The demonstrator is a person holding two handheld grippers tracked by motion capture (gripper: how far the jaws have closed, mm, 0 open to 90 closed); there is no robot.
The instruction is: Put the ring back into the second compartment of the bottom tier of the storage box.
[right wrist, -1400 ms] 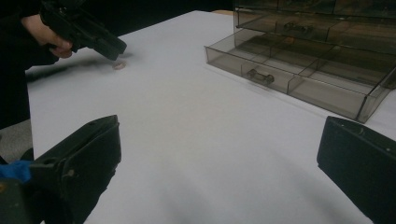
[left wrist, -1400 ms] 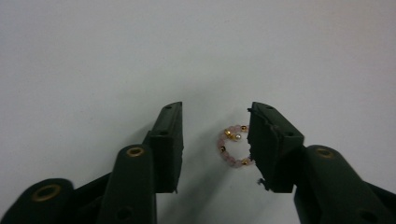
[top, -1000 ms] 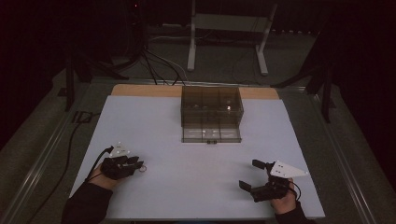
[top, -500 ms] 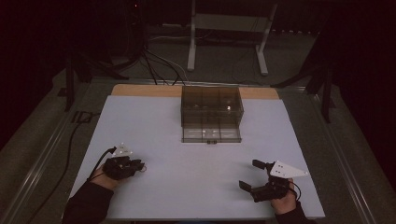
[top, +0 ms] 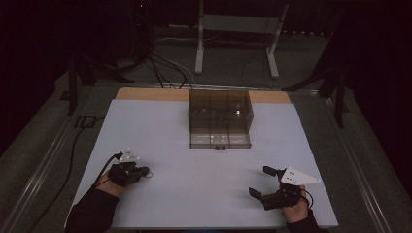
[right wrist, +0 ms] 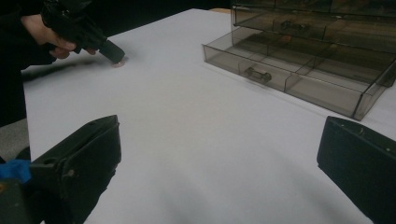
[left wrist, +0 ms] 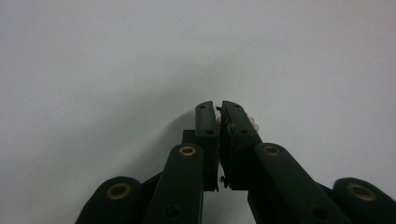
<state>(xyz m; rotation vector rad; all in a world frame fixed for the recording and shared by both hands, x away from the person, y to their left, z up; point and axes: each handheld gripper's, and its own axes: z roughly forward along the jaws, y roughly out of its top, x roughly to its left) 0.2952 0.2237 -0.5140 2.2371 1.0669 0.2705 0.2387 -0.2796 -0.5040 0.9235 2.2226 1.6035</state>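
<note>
1. White and matte, the table surface (top: 204, 184) carries a smoky translucent plastic drawer cabinet (top: 220, 108) at its far middle, with the bottom drawer (top: 219, 137) pulled out toward the person.
2. That open drawer (right wrist: 299, 70) is split into compartments and has a small clear handle (right wrist: 257, 73) on its front wall; the compartments seen in the right gripper view look bare, though the dark plastic makes this hard to judge.
3. The left gripper (top: 141, 173), black with a grey three-cornered plate on top, sits low at the near left of the table, its tips pointed down at the surface.
4. In the left gripper view the left gripper (left wrist: 219, 109) has its jaws pressed nearly together, with a tiny pinkish, partly orange object (left wrist: 252, 122) peeking out beside the tips; whether the jaws actually pinch it cannot be told.
5. From the right gripper view, that same small pinkish thing (right wrist: 118, 63) lies on the table right at the left gripper's tips (right wrist: 114, 52).
6. The right gripper (top: 261, 180), at the near right, well apart from the cabinet, has its jaws spread wide and holds nothing; the right gripper (right wrist: 219, 158) frames bare table between them.
</note>
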